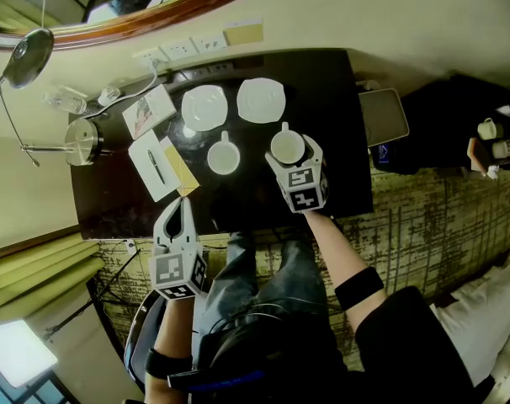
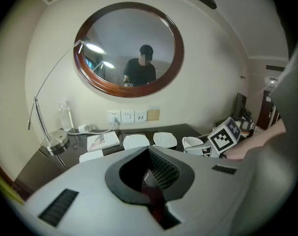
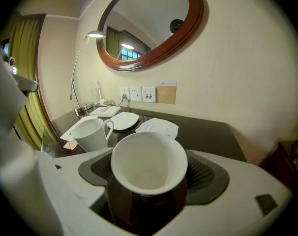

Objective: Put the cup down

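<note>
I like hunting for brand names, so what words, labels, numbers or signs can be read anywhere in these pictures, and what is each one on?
No text can be read in any view.
Booklet on the desk: printed cover, too small to read.
Tan card on the wall: no legible print.
Water bottle: label too blurred to read.
Marker cubes: black-and-white square patterns only, no words.

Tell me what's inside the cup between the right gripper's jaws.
Nothing: the cup gripped by the right gripper shows a bare white interior, down to its bottom. What lies beneath it is hidden by the cup itself.
</note>
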`<action>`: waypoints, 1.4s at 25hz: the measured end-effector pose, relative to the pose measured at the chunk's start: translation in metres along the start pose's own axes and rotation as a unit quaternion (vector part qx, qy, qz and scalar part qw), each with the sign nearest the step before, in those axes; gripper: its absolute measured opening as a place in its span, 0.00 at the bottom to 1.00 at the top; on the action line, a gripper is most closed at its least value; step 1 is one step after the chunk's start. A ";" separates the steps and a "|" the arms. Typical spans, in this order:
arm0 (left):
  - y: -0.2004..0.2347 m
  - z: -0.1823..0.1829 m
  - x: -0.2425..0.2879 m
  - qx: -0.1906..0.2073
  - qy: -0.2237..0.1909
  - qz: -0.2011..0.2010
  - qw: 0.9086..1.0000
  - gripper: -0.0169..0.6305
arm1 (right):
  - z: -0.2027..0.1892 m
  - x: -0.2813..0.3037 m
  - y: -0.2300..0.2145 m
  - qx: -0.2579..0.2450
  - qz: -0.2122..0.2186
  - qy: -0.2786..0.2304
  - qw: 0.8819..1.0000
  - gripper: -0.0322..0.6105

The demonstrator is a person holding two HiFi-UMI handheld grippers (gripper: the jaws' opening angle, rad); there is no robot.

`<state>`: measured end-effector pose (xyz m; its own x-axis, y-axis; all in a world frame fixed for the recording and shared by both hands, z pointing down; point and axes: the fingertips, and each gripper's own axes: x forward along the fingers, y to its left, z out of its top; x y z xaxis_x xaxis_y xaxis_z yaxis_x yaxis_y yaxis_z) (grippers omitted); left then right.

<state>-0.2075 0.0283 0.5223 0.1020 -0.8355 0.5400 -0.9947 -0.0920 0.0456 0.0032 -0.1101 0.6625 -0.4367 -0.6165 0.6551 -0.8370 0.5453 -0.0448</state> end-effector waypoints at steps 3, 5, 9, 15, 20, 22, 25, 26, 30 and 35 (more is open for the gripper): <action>-0.002 0.000 0.000 0.003 -0.001 -0.004 1.000 0.03 | 0.002 -0.006 -0.004 -0.004 -0.004 -0.004 1.000 0.72; -0.005 0.001 0.001 0.004 -0.003 -0.008 1.000 0.03 | 0.006 -0.009 -0.007 -0.007 -0.008 -0.010 1.000 0.72; -0.006 0.001 0.002 -0.001 -0.002 -0.005 1.000 0.03 | 0.026 -0.013 -0.012 -0.018 -0.010 -0.027 0.999 0.72; -0.003 -0.005 0.005 -0.007 -0.002 0.001 1.000 0.03 | 0.074 0.004 -0.020 -0.033 0.000 -0.059 0.998 0.72; 0.002 -0.012 0.008 -0.014 0.005 0.007 1.000 0.03 | 0.115 0.037 -0.024 -0.050 0.018 -0.078 0.996 0.72; 0.004 -0.017 0.010 -0.017 0.008 0.009 1.000 0.03 | 0.125 0.053 -0.021 -0.058 0.023 -0.082 0.995 0.72; 0.006 -0.022 0.014 -0.022 0.015 0.013 1.000 0.03 | 0.133 0.075 -0.019 -0.063 0.031 -0.081 0.994 0.72; 0.007 -0.025 0.015 -0.024 0.016 0.014 0.999 0.03 | 0.133 0.082 -0.018 -0.064 0.034 -0.078 0.994 0.72; 0.011 -0.031 0.019 -0.035 0.019 0.024 0.999 0.03 | 0.129 0.102 -0.015 -0.068 0.042 -0.067 0.995 0.72; 0.014 -0.034 0.023 -0.040 0.020 0.030 0.999 0.03 | 0.120 0.116 -0.020 -0.066 0.039 -0.057 0.995 0.72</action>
<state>-0.2190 0.0261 0.5639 0.0425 -0.8156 0.5771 -0.9969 0.0034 0.0782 -0.0702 -0.2610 0.6485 -0.5403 -0.6255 0.5629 -0.7514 0.6598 0.0121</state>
